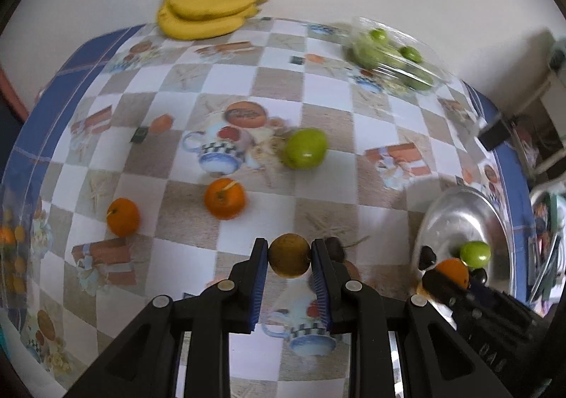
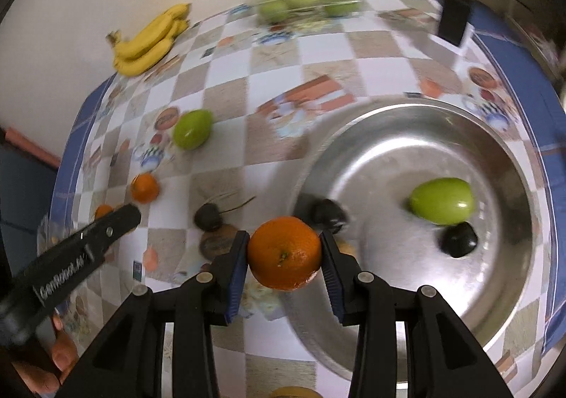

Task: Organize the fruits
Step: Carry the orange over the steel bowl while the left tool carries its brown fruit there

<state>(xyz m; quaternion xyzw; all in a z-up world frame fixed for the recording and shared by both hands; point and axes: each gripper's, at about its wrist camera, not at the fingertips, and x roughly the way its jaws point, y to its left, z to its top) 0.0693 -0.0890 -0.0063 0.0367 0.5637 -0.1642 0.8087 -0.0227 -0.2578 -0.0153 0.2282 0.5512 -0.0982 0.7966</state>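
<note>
My left gripper (image 1: 290, 256) is shut on a brown round fruit (image 1: 290, 255), held above the checked tablecloth. My right gripper (image 2: 284, 253) is shut on an orange (image 2: 284, 252) at the near left rim of the steel bowl (image 2: 495, 157). The bowl holds a green fruit (image 2: 442, 200) and two dark fruits (image 2: 458, 239). In the left wrist view the bowl (image 1: 456, 217) is at the right, with the right gripper's orange (image 1: 452, 272) in front of it. Loose on the table are two oranges (image 1: 225, 198), a green fruit (image 1: 305, 148) and a dark fruit (image 2: 208, 217).
A bunch of bananas (image 1: 208, 12) lies at the far edge by the wall. A clear plastic pack of green fruits (image 1: 392, 56) sits at the far right. A black box (image 2: 454, 19) stands at the table's far right corner. The left gripper's body (image 2: 70, 256) crosses the right view's lower left.
</note>
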